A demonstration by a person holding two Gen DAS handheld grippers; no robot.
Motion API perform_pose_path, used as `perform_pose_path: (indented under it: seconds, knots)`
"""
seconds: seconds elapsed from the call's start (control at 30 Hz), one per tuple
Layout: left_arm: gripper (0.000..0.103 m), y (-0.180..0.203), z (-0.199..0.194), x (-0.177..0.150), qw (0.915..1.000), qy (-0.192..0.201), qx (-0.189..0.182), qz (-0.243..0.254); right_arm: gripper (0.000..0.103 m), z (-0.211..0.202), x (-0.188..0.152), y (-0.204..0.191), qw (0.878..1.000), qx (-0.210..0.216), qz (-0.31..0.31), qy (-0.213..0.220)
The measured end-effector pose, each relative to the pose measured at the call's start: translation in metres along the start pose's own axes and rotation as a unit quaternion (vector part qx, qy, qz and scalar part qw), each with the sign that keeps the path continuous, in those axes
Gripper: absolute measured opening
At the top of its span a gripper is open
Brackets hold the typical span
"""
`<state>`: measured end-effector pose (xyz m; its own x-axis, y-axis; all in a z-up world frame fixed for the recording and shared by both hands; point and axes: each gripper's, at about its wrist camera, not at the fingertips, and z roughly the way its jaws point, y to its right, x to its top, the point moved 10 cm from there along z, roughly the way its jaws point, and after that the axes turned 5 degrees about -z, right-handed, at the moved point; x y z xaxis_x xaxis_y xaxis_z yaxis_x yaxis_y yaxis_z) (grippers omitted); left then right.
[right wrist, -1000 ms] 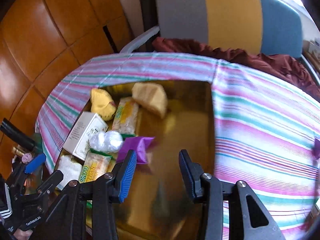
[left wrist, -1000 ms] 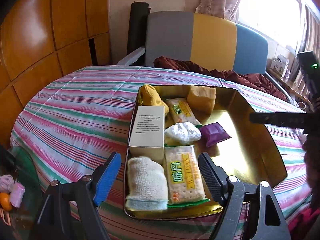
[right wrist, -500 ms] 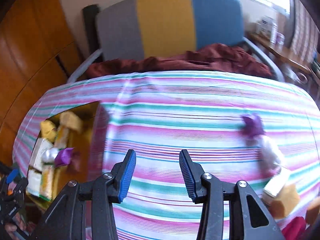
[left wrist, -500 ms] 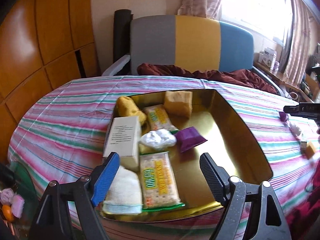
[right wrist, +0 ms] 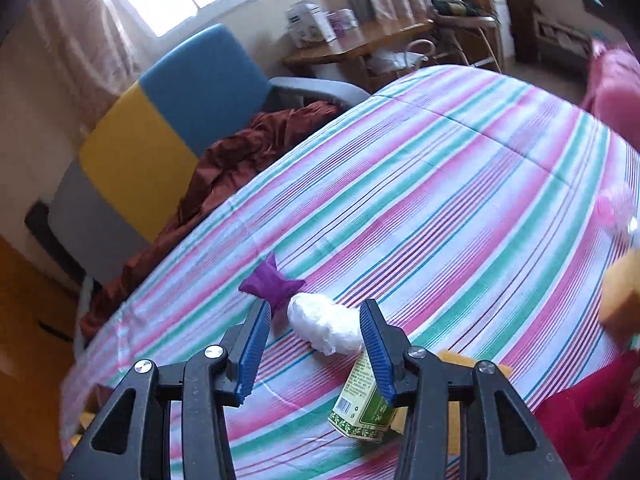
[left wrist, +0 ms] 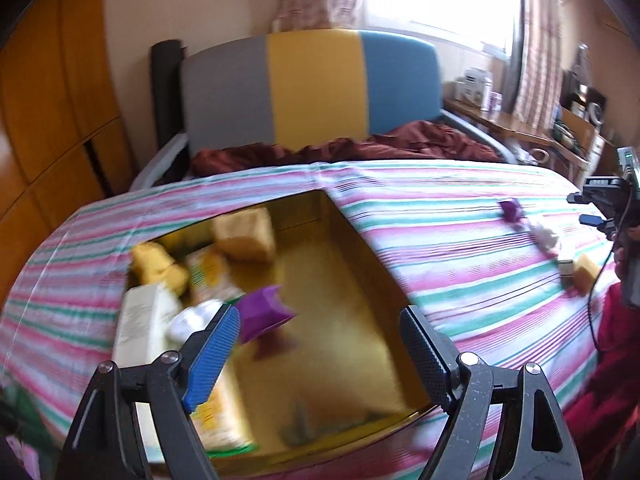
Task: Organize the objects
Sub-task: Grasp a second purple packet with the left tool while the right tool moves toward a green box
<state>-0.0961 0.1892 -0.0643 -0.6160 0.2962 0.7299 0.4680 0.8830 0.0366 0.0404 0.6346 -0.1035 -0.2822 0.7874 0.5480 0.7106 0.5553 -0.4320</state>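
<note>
A gold tray (left wrist: 372, 268) on the striped tablecloth holds a purple pouch (left wrist: 264, 312), a white box (left wrist: 140, 320), a white wrapped bundle (left wrist: 192, 318), yellow sponges (left wrist: 244, 234) and cracker packs (left wrist: 208, 272). My left gripper (left wrist: 320, 344) is open and empty above the tray's near end. My right gripper (right wrist: 316, 340) is open and empty just above a white wrapped bundle (right wrist: 324, 324), with a second purple pouch (right wrist: 272, 284) beyond it and a green box (right wrist: 360, 404) under its right finger. Those loose items also show in the left wrist view (left wrist: 544, 236).
A yellow sponge (right wrist: 624, 296) and a pink item (right wrist: 616, 208) lie at the table's right edge. A grey, yellow and blue chair (left wrist: 312, 88) with a maroon cloth (left wrist: 360, 148) stands behind the table. A cluttered wooden side table (right wrist: 360, 40) is beyond.
My right gripper has swung from the tray to the right side of the table, over the loose items. My left gripper has turned rightward over the tray; the view is blurred.
</note>
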Motion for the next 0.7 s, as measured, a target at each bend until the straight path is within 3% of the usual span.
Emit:
perform_pose_path:
  seconds: [0.13, 0.3, 0.6, 0.7]
  knots:
    - [0.083, 0.045, 0.012, 0.022, 0.9992, -0.005, -0.037, 0.013, 0.047, -0.004, 0.003, 0.022, 0.997, 0.021, 0.069, 0.0]
    - [0.083, 0.109, 0.033, 0.045, 0.9958, -0.02, -0.083, 0.034, 0.047, -0.004, 0.002, 0.032, 0.993, 0.042, 0.111, -0.005]
    - [0.083, 0.198, 0.098, 0.059, 0.989, -0.08, -0.12, 0.034, 0.048, -0.005, 0.001, 0.046, 0.979, 0.095, 0.177, -0.004]
    - [0.083, 0.217, 0.121, 0.067, 0.9864, -0.095, -0.133, 0.015, 0.048, -0.013, 0.007, 0.05, 0.975, 0.11, 0.192, 0.018]
